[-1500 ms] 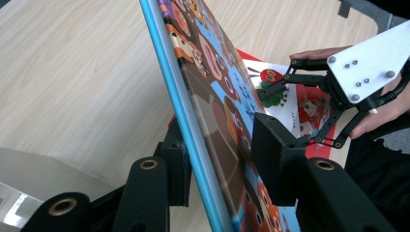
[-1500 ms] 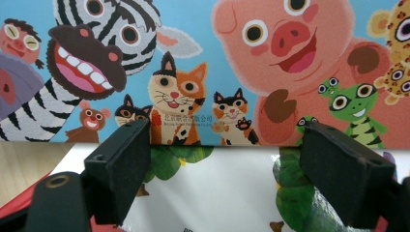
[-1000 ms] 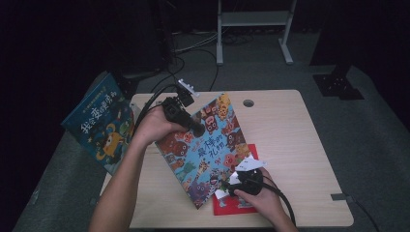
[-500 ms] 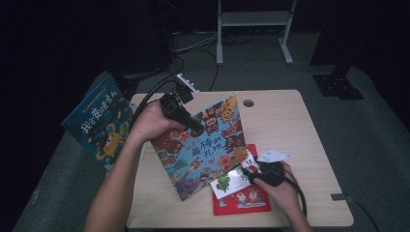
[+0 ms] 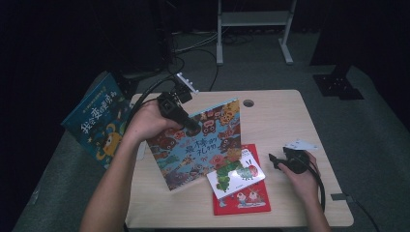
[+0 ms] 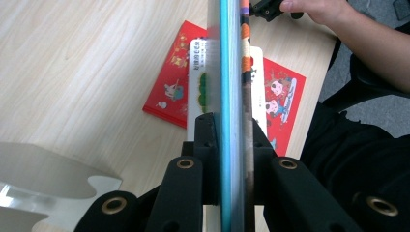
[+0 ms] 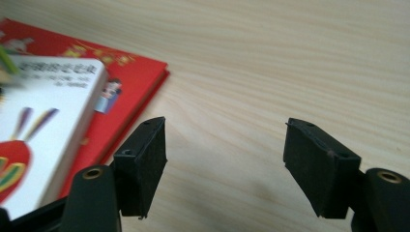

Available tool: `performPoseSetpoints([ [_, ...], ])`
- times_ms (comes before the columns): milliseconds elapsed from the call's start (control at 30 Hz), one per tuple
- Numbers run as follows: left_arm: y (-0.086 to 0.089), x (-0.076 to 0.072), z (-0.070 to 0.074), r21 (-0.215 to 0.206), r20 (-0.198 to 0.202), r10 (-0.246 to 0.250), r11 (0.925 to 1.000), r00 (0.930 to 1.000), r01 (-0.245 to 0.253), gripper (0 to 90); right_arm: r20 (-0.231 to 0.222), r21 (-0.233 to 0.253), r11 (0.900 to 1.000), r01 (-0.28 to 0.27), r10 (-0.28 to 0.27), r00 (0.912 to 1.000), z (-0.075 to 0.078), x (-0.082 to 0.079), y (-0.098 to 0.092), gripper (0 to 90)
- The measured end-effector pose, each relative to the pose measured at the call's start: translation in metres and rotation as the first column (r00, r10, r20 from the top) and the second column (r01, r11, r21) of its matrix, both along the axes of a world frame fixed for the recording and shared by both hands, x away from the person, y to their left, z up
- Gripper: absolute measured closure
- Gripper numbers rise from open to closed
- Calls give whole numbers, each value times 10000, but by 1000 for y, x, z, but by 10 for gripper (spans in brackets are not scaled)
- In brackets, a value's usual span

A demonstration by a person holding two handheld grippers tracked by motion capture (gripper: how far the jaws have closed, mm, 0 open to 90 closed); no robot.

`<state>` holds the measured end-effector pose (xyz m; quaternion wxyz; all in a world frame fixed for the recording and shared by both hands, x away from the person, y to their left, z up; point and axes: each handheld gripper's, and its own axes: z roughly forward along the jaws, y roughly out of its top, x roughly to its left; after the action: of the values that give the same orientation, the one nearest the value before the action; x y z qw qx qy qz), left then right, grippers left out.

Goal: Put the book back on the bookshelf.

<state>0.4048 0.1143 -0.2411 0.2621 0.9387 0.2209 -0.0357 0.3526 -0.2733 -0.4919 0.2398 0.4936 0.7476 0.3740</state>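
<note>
Picture book (image 5: 200, 142) on edge, tilted, spine up-left in left gripper (image 5: 189, 123)

On the dark blue book (image 5: 94, 123) off the table's left edge I read large pale Chinese characters, "我会变得更勇". The colourful book (image 5: 203, 140) I hold upright carries Chinese title characters too small to read.
</note>
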Motion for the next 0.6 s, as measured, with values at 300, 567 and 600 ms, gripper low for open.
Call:
performPoseSetpoints([
  [300, 22, -9, 5, 187, 242, 398, 9990, 9989, -403, 804, -627, -284, 9996, -41, 23, 9980, -11, 6, 0, 259],
  [567, 54, -23, 15, 174, 343, 922, 9955, 9951, -929, 804, -805, -321, 9992, 257, -282, 9964, -11, 10, -2, 171],
  [600, 60, -25, 16, 192, 333, 1001, 9947, 9944, -1008, 804, -806, -326, 9991, 263, -289, 9963, -11, 10, -3, 171],
])
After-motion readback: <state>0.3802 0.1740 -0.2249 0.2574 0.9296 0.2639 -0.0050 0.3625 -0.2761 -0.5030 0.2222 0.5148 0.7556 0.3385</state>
